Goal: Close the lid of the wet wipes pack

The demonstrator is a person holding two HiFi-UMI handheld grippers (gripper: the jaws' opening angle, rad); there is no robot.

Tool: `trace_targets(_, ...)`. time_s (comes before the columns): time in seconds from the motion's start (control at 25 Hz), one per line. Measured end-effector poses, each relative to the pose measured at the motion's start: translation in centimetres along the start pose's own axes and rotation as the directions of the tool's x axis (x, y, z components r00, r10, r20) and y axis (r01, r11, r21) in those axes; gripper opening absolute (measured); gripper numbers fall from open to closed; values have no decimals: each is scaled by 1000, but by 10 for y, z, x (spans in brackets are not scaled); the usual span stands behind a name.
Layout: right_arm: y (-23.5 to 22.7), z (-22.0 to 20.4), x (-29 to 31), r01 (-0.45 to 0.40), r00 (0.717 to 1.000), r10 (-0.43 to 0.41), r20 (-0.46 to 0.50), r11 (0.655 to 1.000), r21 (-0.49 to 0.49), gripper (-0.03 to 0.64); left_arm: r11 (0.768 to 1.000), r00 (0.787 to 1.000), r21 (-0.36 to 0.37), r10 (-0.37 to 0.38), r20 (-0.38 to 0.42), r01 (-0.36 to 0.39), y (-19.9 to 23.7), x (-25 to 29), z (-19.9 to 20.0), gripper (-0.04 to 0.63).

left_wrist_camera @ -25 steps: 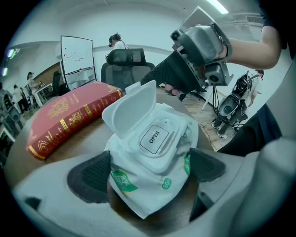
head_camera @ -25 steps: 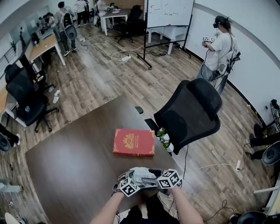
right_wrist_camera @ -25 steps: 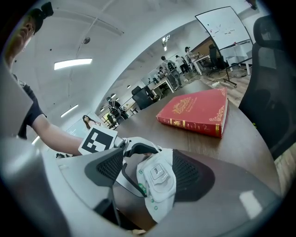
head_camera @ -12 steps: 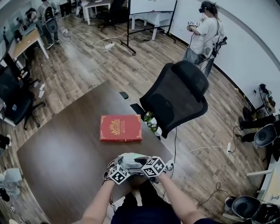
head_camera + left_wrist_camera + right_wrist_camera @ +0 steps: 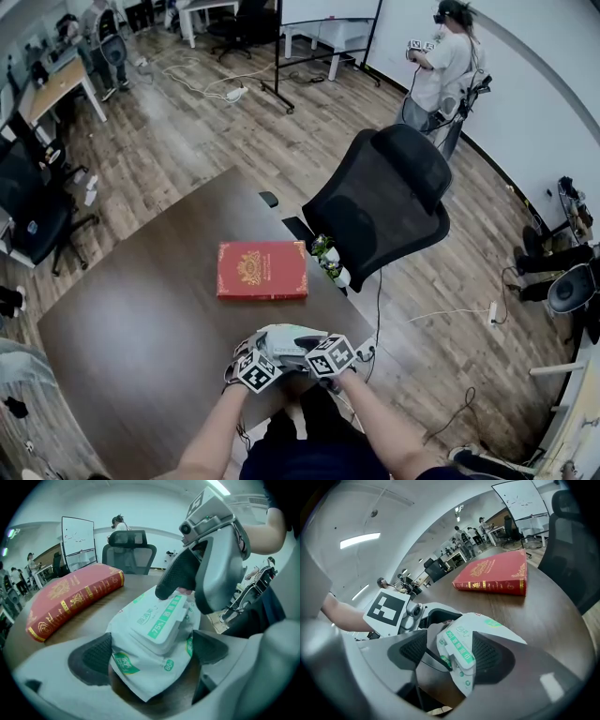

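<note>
A white and green wet wipes pack (image 5: pixel 154 644) is clamped by its sides between both pads of my left gripper (image 5: pixel 152 653), just above the dark table (image 5: pixel 141 328). Its rigid lid (image 5: pixel 161 620) faces up and lies almost flat. My right gripper (image 5: pixel 187 599) reaches in from the far end, one dark fingertip (image 5: pixel 176 576) over the lid. In the right gripper view the pack (image 5: pixel 461 656) stands between the closing jaws of my right gripper (image 5: pixel 450 656); it lies against the right pad, with a gap at the left pad. The head view shows both grippers together at the near edge around the pack (image 5: pixel 281 337).
A red book (image 5: pixel 262 270) lies flat in the middle of the table. A small potted plant (image 5: pixel 328 258) stands at the table's right edge beside a black office chair (image 5: pixel 384 202). A person (image 5: pixel 441 56) stands far off by the wall.
The head camera has swung, so the whole scene sits differently in the picture. My right gripper has come slightly lower and closer onto the pack. The left gripper keeps its hold.
</note>
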State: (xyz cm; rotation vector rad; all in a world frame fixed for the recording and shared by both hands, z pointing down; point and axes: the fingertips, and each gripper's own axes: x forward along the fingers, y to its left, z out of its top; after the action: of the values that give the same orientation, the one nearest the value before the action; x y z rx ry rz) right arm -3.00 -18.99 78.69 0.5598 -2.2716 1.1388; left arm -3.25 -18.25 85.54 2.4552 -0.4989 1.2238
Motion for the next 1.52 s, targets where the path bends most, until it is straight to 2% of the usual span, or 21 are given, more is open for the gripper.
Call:
trace_targets(0.12,-12,-2,-3,73,997,-73,0,997,14,297,1000,1000,-2,0,-1,0,0,0,-1,537)
trace_targets(0.24,-23,-4,-4,149,989,-149,-7,989,-8,235,1000,1000,-5,-3,-4,3,-1,0,-1,537)
trace_targets(0.4,-27,-8,0,185,982,-186,-24,982,-44,235,1000,1000,-4,2,-5,-2,0,0,-1,537)
trace_targets(0.56,-29,-12,3,224,972,-230,-43,967,-120,236,1000,1000,0,3,-4,-3,1,1,-1,538)
trace_targets(0.68,-30,-14,3,265,959,-279,-49,945,-189,235,1000,1000,3,5,0,-5,1,1,-1,538)
trace_targets(0.8,-34,-16,1,323,935,-350,-53,905,-276,259,1000,1000,3,7,-3,-7,0,0,0,538)
trace_targets(1.08,-36,-16,3,353,919,-390,-51,875,-331,275,1000,1000,4,11,-10,-11,1,0,-1,538)
trace_targets(1.32,-35,-19,5,419,881,-471,-41,818,-393,281,1000,1000,6,13,-9,-13,-1,0,1,538)
trace_targets(1.52,-39,-20,8,409,885,-463,-54,827,-385,284,1000,1000,5,16,-10,-16,0,2,-1,538)
